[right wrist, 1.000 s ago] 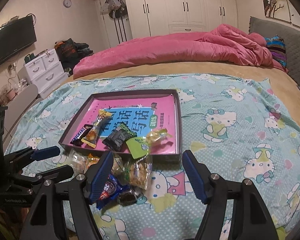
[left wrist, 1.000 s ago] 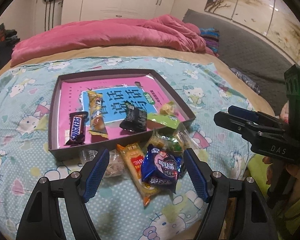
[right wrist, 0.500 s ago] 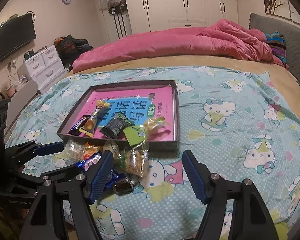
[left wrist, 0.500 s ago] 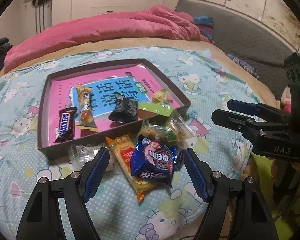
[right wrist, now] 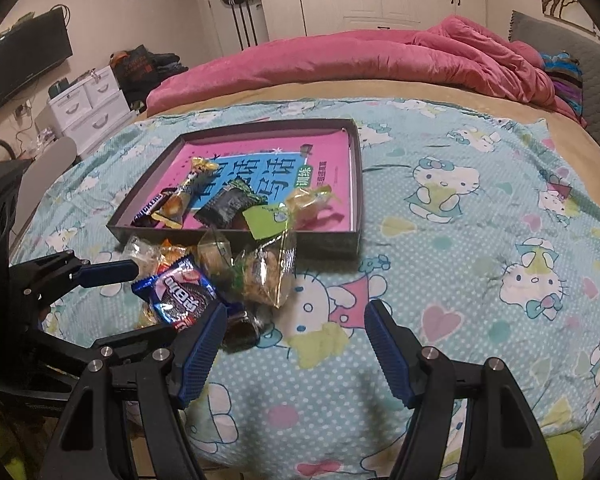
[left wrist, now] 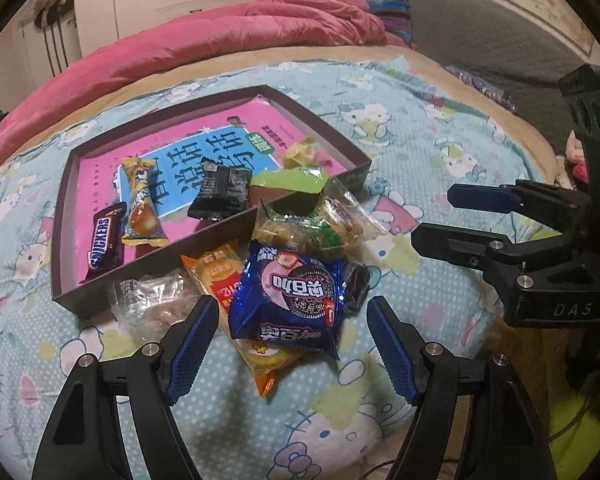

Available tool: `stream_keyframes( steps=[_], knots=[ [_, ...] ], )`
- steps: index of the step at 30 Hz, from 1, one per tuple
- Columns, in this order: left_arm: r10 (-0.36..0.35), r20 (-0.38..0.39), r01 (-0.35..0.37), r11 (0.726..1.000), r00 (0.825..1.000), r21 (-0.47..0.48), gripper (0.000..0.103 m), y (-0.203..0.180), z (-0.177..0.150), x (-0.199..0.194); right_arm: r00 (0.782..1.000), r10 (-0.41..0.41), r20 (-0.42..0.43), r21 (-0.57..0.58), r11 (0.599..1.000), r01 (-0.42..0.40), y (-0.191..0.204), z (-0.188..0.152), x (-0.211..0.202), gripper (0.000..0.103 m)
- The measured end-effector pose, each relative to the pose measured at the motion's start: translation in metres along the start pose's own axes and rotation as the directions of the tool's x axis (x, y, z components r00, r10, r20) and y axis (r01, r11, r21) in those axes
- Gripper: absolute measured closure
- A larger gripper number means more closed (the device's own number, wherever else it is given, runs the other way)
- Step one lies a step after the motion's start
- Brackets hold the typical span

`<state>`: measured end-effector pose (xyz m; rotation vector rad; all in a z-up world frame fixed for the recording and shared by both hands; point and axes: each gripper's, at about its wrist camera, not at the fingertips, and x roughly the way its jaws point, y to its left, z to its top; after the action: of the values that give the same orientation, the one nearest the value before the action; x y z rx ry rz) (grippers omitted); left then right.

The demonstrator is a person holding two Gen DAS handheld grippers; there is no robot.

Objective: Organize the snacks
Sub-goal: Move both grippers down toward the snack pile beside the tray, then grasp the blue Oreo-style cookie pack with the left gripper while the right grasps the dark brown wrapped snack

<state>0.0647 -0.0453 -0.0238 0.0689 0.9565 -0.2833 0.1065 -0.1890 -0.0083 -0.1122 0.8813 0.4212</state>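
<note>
Both grippers have sunk closer to the bedspread since a second ago, so the snack heap now fills more of each view; the snacks themselves lie where they did.

Seen from the left wrist, at far left the shallow dark tray (left wrist: pixel 66 184) rests on the cat-print bedspread (left wrist: pixel 380 400). On its pink liner, from left to right, lie a Snickers bar (left wrist: pixel 105 242), a yellow wrapped candy (left wrist: pixel 140 204), a black packet (left wrist: pixel 220 192), a green packet (left wrist: pixel 290 182) leaning over the near rim, and a small yellow-green sweet (left wrist: pixel 300 152). Just near of the tray sits the loose heap: a clear wrapper (left wrist: pixel 148 300) at the left, an orange packet (left wrist: pixel 216 276), a blue cookie pack (left wrist: pixel 292 300) lying on top of it, and a clear bag of mixed snacks (left wrist: pixel 312 228) touching the tray's near wall. The left gripper (left wrist: pixel 292 344) hovers with jaws wide apart, the blue cookie pack just beyond and between its pads, untouched. At far right the right gripper (left wrist: pixel 452 220) comes in sideways, jaws parted and holding nothing.

From the right wrist, the right gripper (right wrist: pixel 296 344) frames bare bedspread, the heap at its left pad. A pink duvet (right wrist: pixel 360 60) is bunched at the far side.
</note>
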Motion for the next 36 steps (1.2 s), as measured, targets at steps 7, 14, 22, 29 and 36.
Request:
stream_keyframes(
  steps=[7,14,22,29,36],
  knots=[
    [0.043,-0.055,-0.041,0.998,0.998,0.044,0.025,-0.007,0.000,0.015,0.999,0.010,-0.045,-0.003,1.000,-0.010,-0.005,-0.006,0.010,0.032],
    [0.063,-0.068,-0.060,0.997,0.996,0.044,0.025,-0.003,0.000,0.020,0.997,0.032,-0.070,-0.041,0.999,-0.035,0.002,-0.010,0.016,0.032],
    [0.056,-0.074,-0.056,0.998,0.996,-0.003,0.025,0.010,0.002,0.022,0.993,0.039,-0.116,-0.088,0.995,-0.049,0.011,-0.016,0.030,0.032],
    [0.025,-0.071,-0.028,0.999,0.997,-0.042,0.026,0.022,0.002,0.020,0.991,0.035,-0.128,-0.143,0.988,-0.053,0.023,-0.020,0.041,0.032],
    [-0.010,-0.075,0.007,0.999,0.997,-0.037,0.026,0.023,0.001,0.018,0.990,0.042,-0.137,-0.174,0.983,-0.066,0.029,-0.019,0.058,0.032]
  ],
)
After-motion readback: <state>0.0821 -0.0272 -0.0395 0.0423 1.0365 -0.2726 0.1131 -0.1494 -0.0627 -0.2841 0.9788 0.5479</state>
